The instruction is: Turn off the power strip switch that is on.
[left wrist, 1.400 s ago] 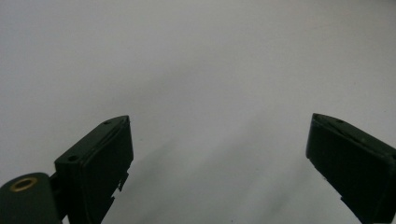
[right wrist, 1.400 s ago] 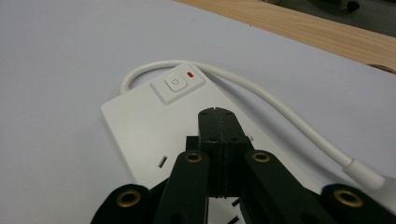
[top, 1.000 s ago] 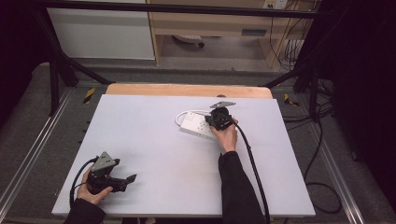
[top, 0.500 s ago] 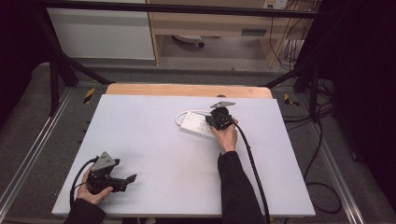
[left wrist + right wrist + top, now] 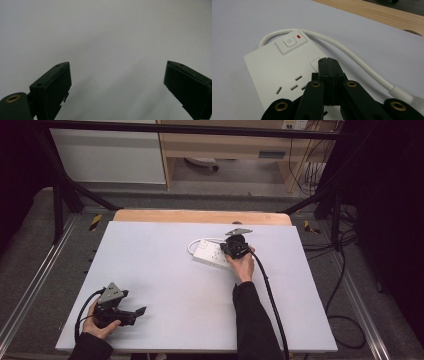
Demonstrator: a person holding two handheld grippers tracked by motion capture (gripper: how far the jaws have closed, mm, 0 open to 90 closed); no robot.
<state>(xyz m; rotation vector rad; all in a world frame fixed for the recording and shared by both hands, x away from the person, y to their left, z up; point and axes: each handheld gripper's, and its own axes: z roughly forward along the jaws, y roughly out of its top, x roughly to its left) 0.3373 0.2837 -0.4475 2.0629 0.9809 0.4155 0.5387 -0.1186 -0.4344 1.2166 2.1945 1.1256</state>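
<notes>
Right gripper view: white power strip (image 5: pixel 279 67), red light on, under pressed-together right tool (image 5: pixel 329 65); left tool (image 5: pixel 117 82) gapes empty.

One table (image 5: pixel 165 270) is carrying one white power strip (image 5: pixel 212 254) with one cable (image 5: pixel 352 56); two claws, left (image 5: pixel 141 310) and right (image 5: pixel 328 61), are showing

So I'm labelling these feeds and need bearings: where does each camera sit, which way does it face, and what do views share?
High view: above the person's side, facing forward and down on the white table; forearms, both hands.
Left gripper view: on the left gripper, facing bare tabletop; jaws apart.
Right gripper view: on the right gripper, jaws together above the white plastic power strip.
Shared: power strip in high and right gripper views.
</notes>
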